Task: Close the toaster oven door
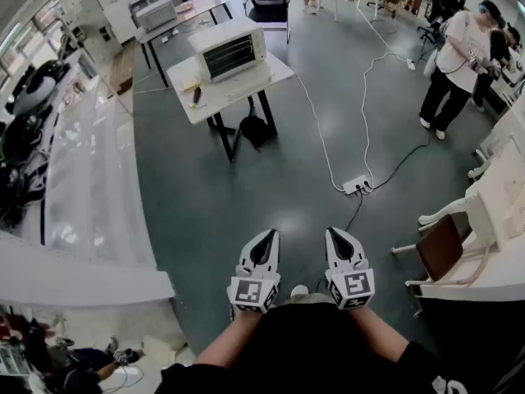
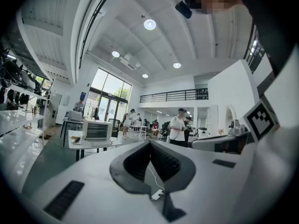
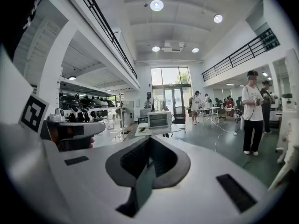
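The white toaster oven [image 1: 228, 49] stands on a small white table [image 1: 215, 97] far ahead across the grey floor. It also shows small in the left gripper view [image 2: 96, 129] and in the right gripper view [image 3: 159, 119]. Its door looks folded down flat in front, though it is too small to be sure. My left gripper [image 1: 267, 236] and right gripper [image 1: 335, 235] are held side by side close to my body, well short of the table. Both point toward the oven with jaws shut and nothing between them [image 2: 150, 143] [image 3: 150, 140].
A power strip [image 1: 356, 185] with trailing cables lies on the floor ahead right. A person [image 1: 456, 56] stands at the far right. A long white counter [image 1: 90, 187] runs along the left. A brown chair [image 1: 443, 249] stands at the right, and a black bag [image 1: 256, 130] sits under the table.
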Demonstrator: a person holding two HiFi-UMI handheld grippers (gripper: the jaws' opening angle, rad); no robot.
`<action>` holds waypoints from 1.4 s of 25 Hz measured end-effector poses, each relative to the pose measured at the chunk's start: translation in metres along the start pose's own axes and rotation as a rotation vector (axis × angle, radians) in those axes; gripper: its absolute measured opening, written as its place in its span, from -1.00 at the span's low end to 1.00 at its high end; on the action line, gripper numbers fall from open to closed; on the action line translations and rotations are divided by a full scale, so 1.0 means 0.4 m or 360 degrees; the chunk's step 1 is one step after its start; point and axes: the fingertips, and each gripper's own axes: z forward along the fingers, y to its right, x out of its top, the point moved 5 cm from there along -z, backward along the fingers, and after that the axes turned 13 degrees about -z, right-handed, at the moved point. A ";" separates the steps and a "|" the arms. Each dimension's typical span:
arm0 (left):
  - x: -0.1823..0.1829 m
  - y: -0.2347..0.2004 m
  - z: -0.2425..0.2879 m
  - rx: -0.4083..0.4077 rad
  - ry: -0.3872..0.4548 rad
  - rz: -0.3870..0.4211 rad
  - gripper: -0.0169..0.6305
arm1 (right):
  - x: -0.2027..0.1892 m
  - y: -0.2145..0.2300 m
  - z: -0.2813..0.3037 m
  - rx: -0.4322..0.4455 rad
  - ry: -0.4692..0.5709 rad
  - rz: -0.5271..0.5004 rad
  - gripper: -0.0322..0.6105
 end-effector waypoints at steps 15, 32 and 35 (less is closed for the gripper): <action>-0.017 0.004 -0.011 0.0049 0.0023 0.0001 -0.89 | 0.025 0.058 0.019 -0.0016 0.0086 0.0005 -0.83; 0.013 -0.186 0.288 -0.0027 -0.0076 0.0030 -0.89 | -0.046 0.168 0.280 -0.0060 -0.0097 0.0007 -0.83; 0.049 -0.251 0.365 -0.0014 -0.0055 0.0038 -0.89 | -0.036 0.200 0.381 -0.0071 -0.0124 -0.0009 -0.83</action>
